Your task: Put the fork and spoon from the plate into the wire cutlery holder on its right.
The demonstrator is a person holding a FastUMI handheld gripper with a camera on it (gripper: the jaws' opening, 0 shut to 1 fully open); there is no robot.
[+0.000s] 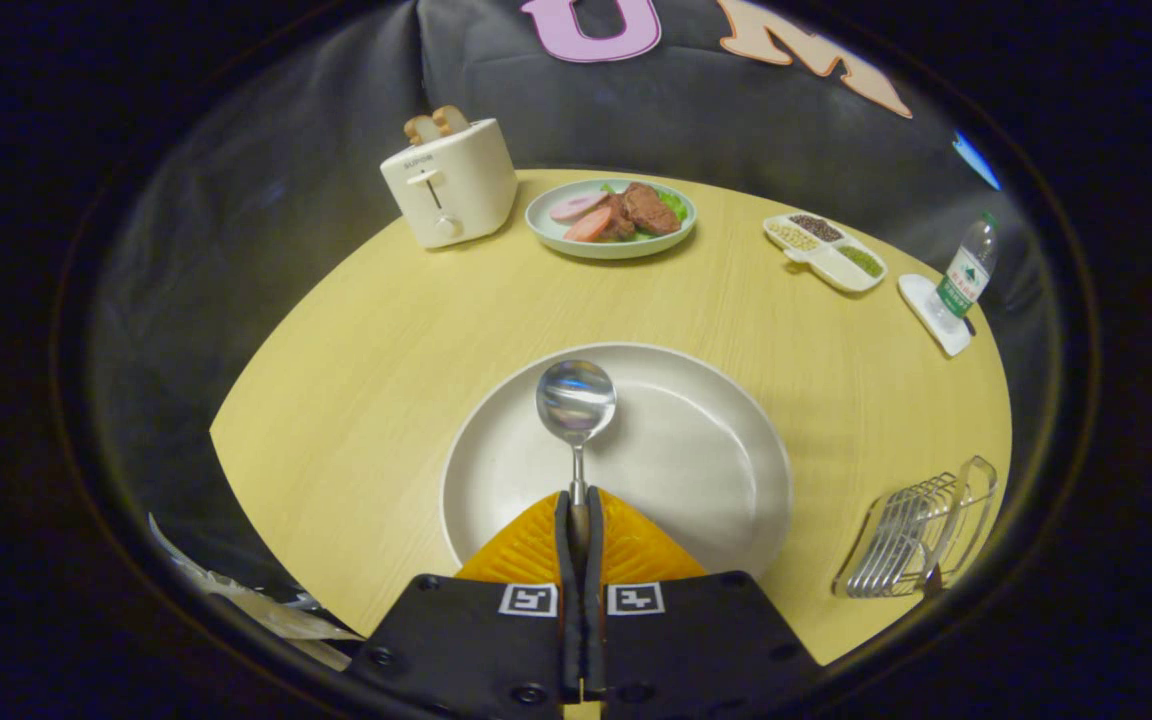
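Spoon pinched in my fingers, over the plate.

My gripper (577, 510) is clamped on the handle of the spoon (576, 402), both fingers pressing it, its bowl pointing ahead above the empty white plate (696, 450). To the right of the plate stands the wire cutlery holder (921, 545). Beyond on the wooden table (376, 360) sit a food plate (611, 217), a toaster (449, 182), a divided condiment dish (824, 251) and a water bottle (966, 272).

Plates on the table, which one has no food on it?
The large white plate just ahead of the tongs, which are shut on the spoon above it. The smaller plate beside the toaster carries meat and greens.
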